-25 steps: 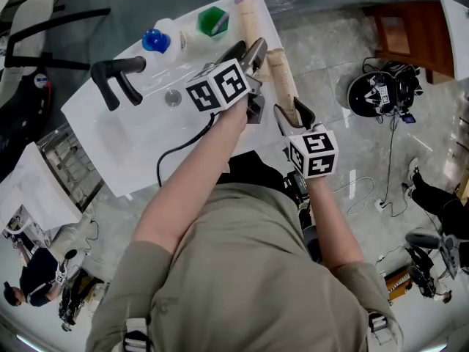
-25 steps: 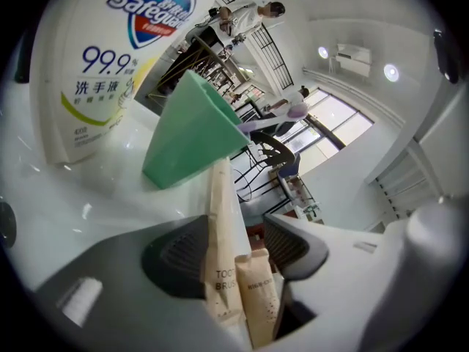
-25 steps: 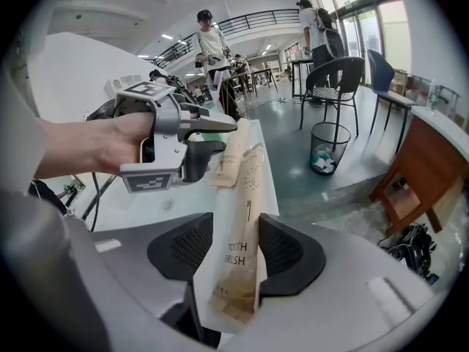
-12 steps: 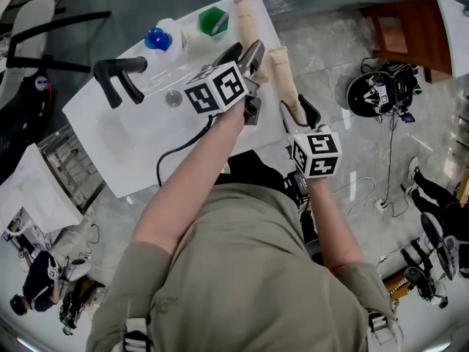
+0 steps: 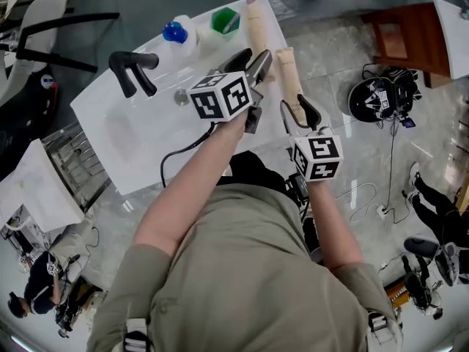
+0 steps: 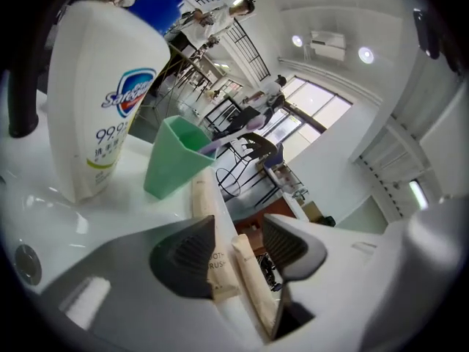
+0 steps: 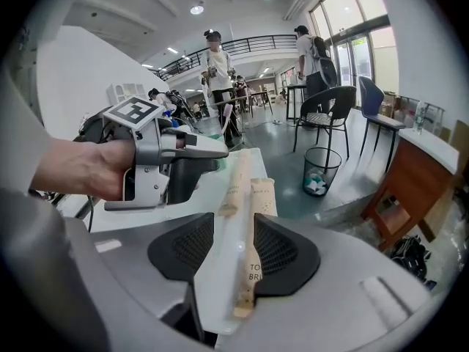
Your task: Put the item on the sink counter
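As it is slanting from 8 o'clock up to 1 o'clock across the head view, white sink counter (image 5: 139,160): filling the upper left.
black curved faucet (image 5: 132,68): standing at 10 o'clock of the round metal drain (image 5: 181,96).
white plastic soap bottle with a blue cap (image 5: 179,34): standing at 12 o'clock of the drain.
green plastic cup (image 5: 225,20): standing at 3 o'clock of the bottle.
left gripper (image 5: 251,56): hovering over the counter, jaws standing apart and gripping nothing.
long beige paper toothbrush packet (image 5: 256,24): lying flat at 12 o'clock of the left gripper.
second beige paper packet (image 5: 287,75): lying along the counter's right edge, at 4 o'clock of the left gripper, its near end sticking out past the corner.
right gripper (image 5: 296,111): sitting at that packet's 6 o'clock end, jaws parted either side of it; the right pad (image 7: 282,251) is touching the packet, while white counter is showing between the packet and the left pad (image 7: 187,251).
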`<state>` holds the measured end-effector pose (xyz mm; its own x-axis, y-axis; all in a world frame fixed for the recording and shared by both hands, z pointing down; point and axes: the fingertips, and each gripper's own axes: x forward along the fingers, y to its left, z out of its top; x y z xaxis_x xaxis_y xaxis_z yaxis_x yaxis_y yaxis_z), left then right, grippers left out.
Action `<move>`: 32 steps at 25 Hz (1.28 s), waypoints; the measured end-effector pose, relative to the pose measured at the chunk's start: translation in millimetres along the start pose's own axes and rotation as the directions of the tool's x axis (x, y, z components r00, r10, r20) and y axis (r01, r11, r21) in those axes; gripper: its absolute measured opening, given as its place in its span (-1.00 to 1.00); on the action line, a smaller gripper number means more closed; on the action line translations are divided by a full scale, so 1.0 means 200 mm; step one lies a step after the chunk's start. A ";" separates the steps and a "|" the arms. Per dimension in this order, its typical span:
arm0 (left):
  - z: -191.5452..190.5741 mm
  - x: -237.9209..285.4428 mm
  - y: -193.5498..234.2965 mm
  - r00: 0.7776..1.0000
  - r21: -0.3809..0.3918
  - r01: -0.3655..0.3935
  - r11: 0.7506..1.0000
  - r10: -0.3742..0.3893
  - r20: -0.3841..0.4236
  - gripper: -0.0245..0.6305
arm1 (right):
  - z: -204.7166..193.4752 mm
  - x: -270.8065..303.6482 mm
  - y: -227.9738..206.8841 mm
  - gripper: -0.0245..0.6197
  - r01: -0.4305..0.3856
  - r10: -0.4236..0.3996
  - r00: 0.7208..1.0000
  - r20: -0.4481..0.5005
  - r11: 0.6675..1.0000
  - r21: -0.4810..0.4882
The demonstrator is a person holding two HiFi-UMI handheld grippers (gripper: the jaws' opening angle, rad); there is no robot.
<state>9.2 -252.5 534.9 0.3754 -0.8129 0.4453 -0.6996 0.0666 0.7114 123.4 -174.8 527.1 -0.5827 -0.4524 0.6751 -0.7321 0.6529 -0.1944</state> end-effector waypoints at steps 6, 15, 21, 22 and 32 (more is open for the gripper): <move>0.01 -0.11 -0.08 0.999 0.095 0.036 0.995 -0.035 -0.010 -0.51 | 0.07 -0.04 0.11 -0.40 -0.026 0.027 0.999 0.043 1.000 -0.012; 0.03 -0.30 -0.20 0.996 0.284 0.087 0.955 -0.091 0.003 -0.79 | 0.20 -0.13 0.25 -0.56 -0.040 0.044 0.991 0.129 0.999 -0.032; 0.05 -0.42 -0.24 0.993 0.359 0.111 0.927 -0.119 0.000 -0.85 | 0.30 -0.18 0.33 -0.71 -0.034 0.040 0.982 0.187 0.999 -0.035; 0.05 -0.43 -0.24 0.992 0.375 0.114 0.920 -0.123 -0.002 -0.85 | 0.31 -0.19 0.34 -0.73 -0.032 0.038 0.980 0.195 0.999 -0.036; 0.08 -0.57 -0.23 0.989 0.486 0.139 0.863 -0.144 -0.027 -0.91 | 0.37 -0.18 0.43 -0.85 -0.025 0.030 0.973 0.229 0.999 -0.021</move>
<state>-10.8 -172.6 443.2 0.4886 -0.7982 0.3524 -0.8468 -0.3365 0.4119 55.2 -147.7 433.0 -0.6695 -0.5602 0.4878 -0.7095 0.6767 -0.1967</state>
